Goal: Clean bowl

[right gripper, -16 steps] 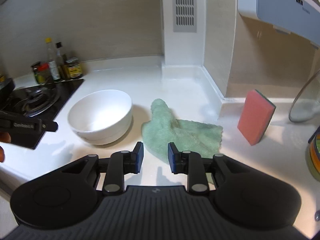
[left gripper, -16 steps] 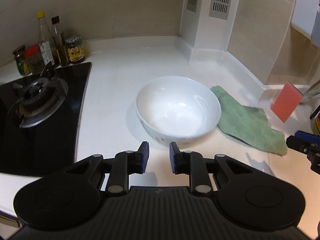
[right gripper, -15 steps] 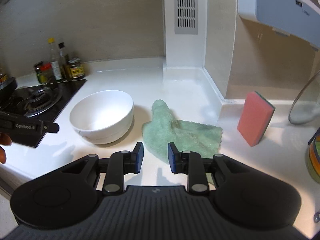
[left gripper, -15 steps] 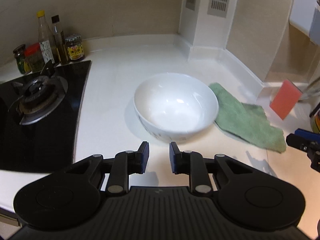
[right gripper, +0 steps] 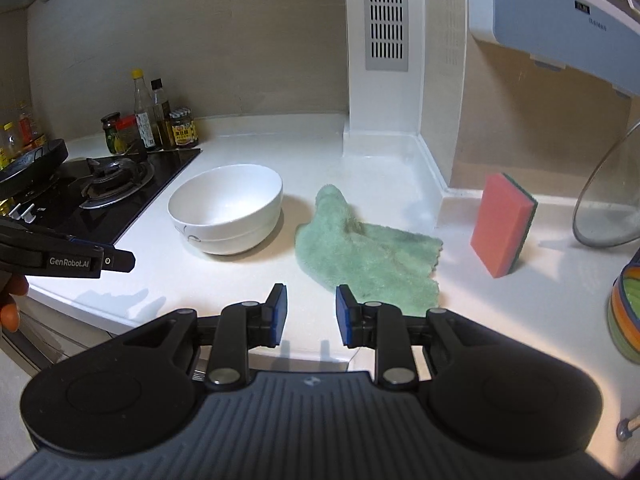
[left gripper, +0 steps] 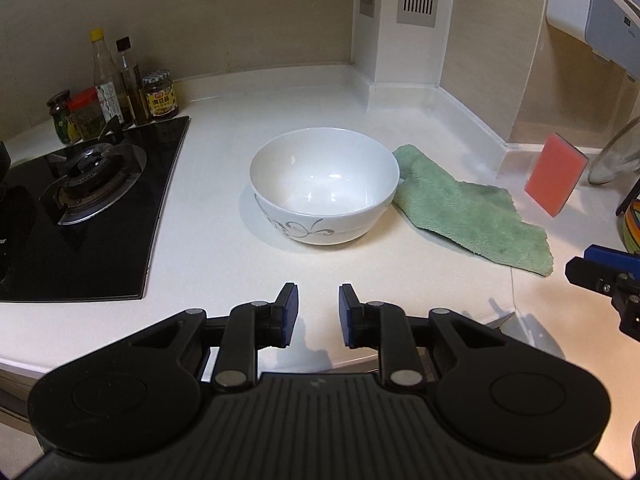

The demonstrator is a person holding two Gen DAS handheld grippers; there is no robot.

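A white bowl with a grey scroll pattern stands upright on the white counter, also visible as the bowl in the right wrist view. A green cloth lies flat just right of it, touching its side; the same cloth spreads ahead of my right gripper. My left gripper is open and holds nothing, a hand's width short of the bowl. My right gripper is open too, just short of the cloth's near edge.
A black gas hob lies left of the bowl, with sauce bottles and jars behind it. A pink sponge stands on edge at the right, beside a glass lid and a striped pot. The counter's front edge is close below both grippers.
Both grippers have drawn back and up a little, so the bowl and cloth sit farther ahead. Their jaws are as open as before. Nothing on the counter moved.
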